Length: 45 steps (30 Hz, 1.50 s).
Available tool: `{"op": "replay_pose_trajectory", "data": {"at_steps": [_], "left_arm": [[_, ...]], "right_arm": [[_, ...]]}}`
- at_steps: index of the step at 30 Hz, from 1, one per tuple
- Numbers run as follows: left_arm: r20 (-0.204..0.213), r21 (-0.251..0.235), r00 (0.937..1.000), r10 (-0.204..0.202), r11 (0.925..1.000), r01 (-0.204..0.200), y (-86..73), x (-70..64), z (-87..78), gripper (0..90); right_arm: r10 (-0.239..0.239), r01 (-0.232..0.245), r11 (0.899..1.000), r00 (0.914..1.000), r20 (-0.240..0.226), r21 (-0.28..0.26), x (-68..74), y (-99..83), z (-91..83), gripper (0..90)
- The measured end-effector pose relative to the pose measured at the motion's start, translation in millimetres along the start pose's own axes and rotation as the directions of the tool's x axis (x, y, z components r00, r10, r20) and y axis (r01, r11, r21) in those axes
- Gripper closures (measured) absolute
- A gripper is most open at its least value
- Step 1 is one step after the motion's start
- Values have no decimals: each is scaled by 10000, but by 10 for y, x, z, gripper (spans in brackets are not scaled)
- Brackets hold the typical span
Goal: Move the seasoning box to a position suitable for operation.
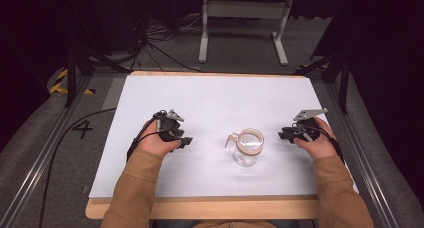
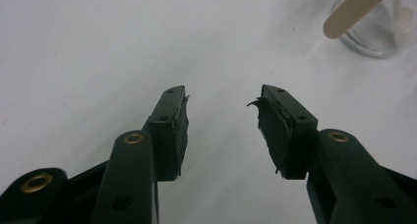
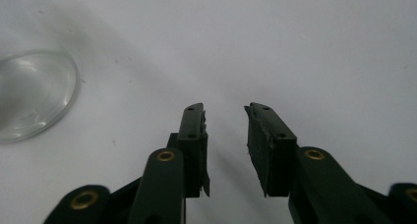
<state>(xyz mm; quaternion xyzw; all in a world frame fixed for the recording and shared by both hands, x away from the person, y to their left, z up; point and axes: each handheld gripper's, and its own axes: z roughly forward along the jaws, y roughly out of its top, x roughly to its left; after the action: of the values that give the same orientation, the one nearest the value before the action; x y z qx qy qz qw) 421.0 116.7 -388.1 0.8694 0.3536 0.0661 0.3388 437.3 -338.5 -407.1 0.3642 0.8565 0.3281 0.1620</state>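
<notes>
A clear glass jar (image 1: 248, 149) stands upright on the white table (image 1: 210, 95), a little right of the middle and toward the person's edge, with a pale wooden stick (image 1: 231, 138) leaning out over its rim to the left. The left gripper (image 1: 186, 141) rests low over the table to the left of the jar, well apart from it, held in the person's left hand (image 1: 156, 142); in the left gripper view its jaws stand apart with nothing between them, and the jar (image 2: 378, 25) with the stick (image 2: 355, 9) sits off at the upper right. The right gripper (image 1: 283, 134) lies just to the right of the jar, near it but not touching, held in the right hand (image 1: 316, 143). In the right gripper view its jaws are also apart and empty over bare table, with the jar's rounded glass (image 3: 30, 94) at the left edge.
</notes>
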Motion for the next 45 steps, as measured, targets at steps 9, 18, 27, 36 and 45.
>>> {"op": "replay_pose_trajectory", "data": {"at_steps": [9,18,27,36,45], "left_arm": [[582,-114,9981,200,9997,-194,87,-134,-103,717],[1230,-681,9870,1038,9931,-960,231,-308,-77,897],[1754,-602,9677,1808,9831,-1728,367,-518,85,898],[2281,-387,9463,2290,9733,-2262,440,-756,262,899],[2513,14,9469,2004,9783,-2074,413,-740,435,899]], "right_arm": [[992,-978,9946,9941,-431,337,42,-10,-151,743],[988,-981,9951,9925,-723,129,147,-6,-217,741],[878,-859,9960,9918,-934,240,241,-69,-177,721],[684,-624,9967,9899,-1244,516,354,-87,-107,716],[385,-302,9977,9894,-1403,609,425,-77,-60,714]]}}
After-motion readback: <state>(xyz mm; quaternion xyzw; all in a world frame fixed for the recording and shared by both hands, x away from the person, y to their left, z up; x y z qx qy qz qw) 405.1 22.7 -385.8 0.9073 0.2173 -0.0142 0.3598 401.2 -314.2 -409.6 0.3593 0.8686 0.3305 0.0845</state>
